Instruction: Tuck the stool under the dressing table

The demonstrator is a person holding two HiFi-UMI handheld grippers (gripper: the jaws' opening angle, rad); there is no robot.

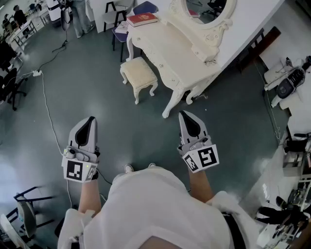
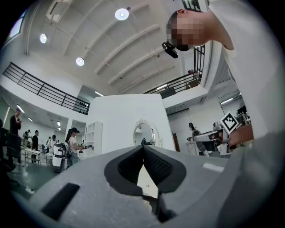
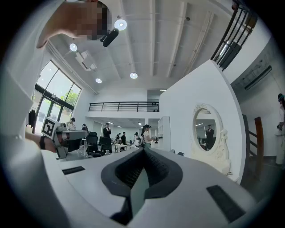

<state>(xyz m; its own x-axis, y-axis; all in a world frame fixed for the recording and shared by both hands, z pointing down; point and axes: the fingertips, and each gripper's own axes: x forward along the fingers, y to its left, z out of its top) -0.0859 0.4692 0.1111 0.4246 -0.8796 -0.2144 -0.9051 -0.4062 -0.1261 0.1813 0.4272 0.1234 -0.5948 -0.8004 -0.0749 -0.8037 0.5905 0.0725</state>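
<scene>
A cream stool (image 1: 139, 76) with a cushioned top and curved legs stands on the grey floor, beside the front left corner of the white dressing table (image 1: 170, 48), outside it. The table's oval mirror (image 1: 206, 9) shows in the left gripper view as mirror (image 2: 143, 133) and in the right gripper view as mirror (image 3: 205, 129). My left gripper (image 1: 88, 121) is shut and empty, well short of the stool. My right gripper (image 1: 187, 116) is shut and empty too, near the table's front leg (image 1: 172, 103). Both point forward, about level.
A red book (image 1: 142, 19) lies on the table's far end. A dark chair (image 1: 116, 19) stands behind the table. A white cable (image 1: 46, 104) runs over the floor at left. Benches with equipment (image 1: 291, 82) line the right side. People (image 3: 107, 133) stand in the background.
</scene>
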